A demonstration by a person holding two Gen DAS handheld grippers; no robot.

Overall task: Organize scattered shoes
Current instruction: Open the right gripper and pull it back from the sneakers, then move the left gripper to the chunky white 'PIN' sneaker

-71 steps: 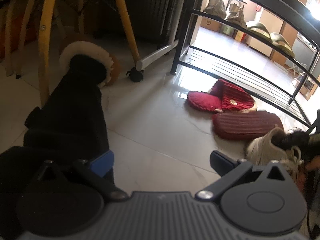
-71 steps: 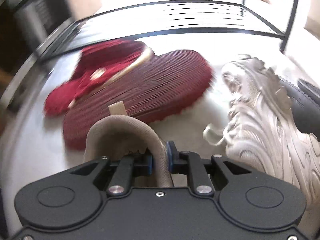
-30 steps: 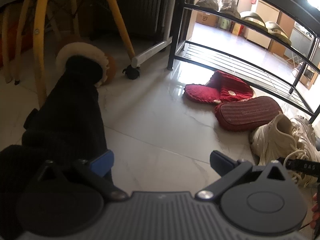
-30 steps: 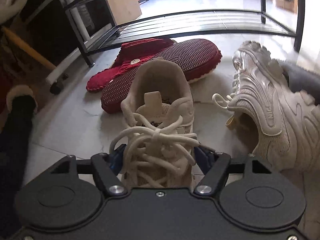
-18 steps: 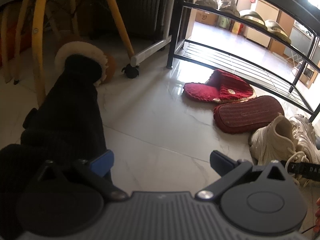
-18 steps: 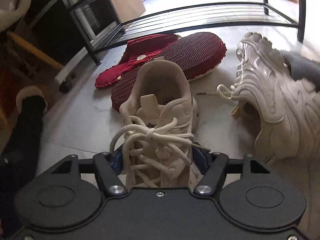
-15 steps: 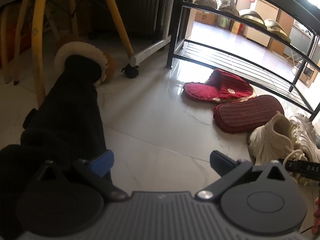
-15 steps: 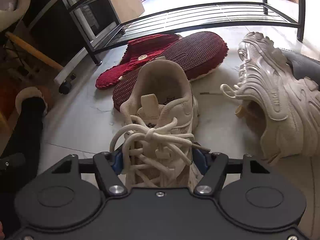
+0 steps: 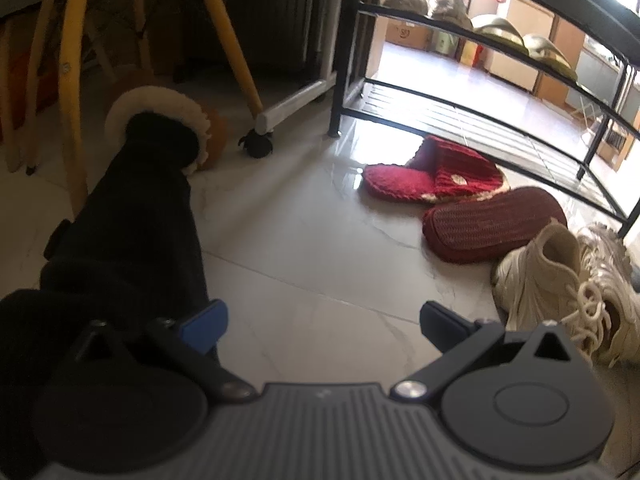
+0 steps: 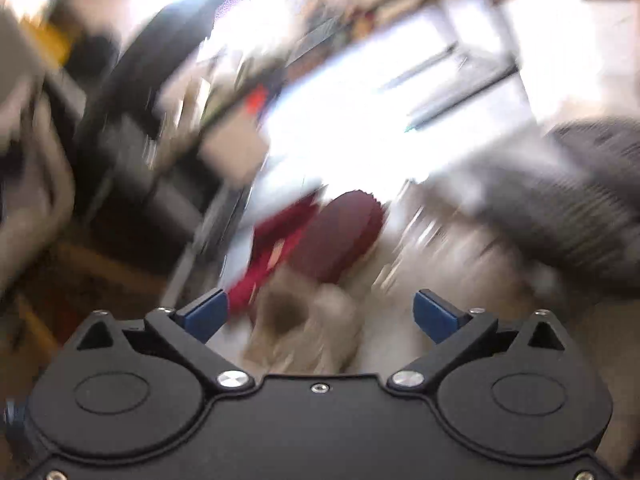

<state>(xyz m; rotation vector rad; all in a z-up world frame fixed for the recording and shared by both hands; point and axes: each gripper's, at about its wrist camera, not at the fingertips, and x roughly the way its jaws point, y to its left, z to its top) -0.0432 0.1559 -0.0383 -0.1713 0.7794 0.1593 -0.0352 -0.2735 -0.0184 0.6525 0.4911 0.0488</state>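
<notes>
Released half a second ago, the cream sneaker [image 9: 538,280] now stands on the floor beside its mate [image 9: 612,276], right tongs [image 10: 320,314] spread empty above it. Left tongs [image 9: 322,320] gape too, holding nothing. Both red slippers [image 9: 432,178] beside the sneaker remain scattered before the rack [image 9: 472,98].

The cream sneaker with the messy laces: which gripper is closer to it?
Right. The right gripper hangs open just above the cream sneaker, though that view is blurred. The left gripper is open over bare floor, with the sneaker off to its right.
</notes>
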